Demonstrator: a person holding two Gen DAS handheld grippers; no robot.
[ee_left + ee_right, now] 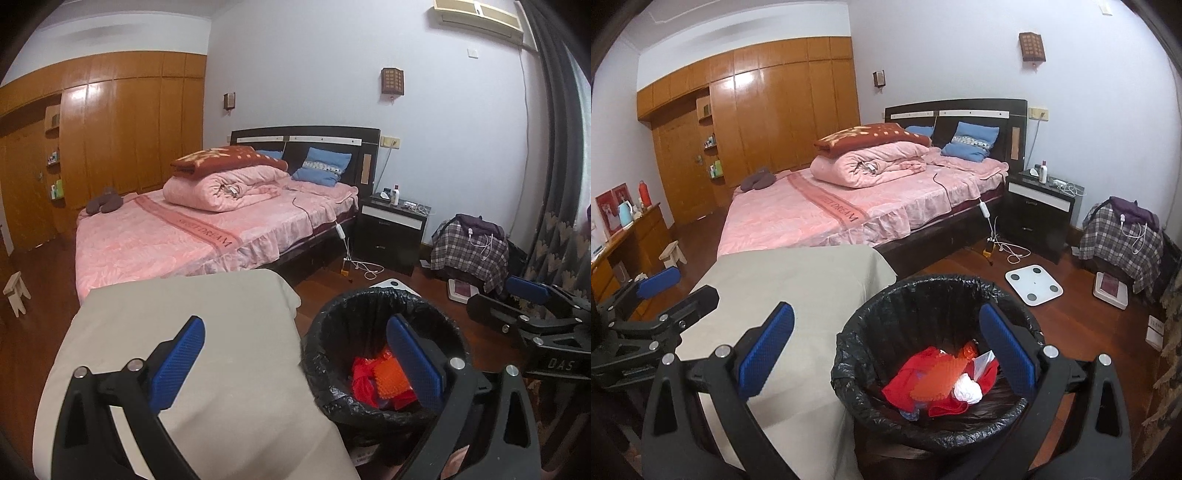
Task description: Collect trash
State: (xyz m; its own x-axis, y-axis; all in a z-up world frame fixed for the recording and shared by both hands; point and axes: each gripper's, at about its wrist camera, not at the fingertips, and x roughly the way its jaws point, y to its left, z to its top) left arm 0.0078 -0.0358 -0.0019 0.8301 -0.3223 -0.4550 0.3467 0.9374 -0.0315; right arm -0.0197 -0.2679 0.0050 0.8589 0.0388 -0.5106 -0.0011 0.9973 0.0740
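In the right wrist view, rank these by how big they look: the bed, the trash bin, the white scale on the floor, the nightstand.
1. bed
2. trash bin, though it looms large because it sits nearest the camera
3. nightstand
4. white scale, smallest

- The left wrist camera looks forward along its fingers from above a beige-covered table (192,354), facing the pink bed (207,236) and headboard wall, close over the black-lined trash bin (384,306) at lower right
- The right wrist camera sits further right and looks the same way, with the trash bin (938,291) nearer the centre
- Both views share the bed, the nightstand (391,229), the table, the bin, and each shows the other gripper at its edge
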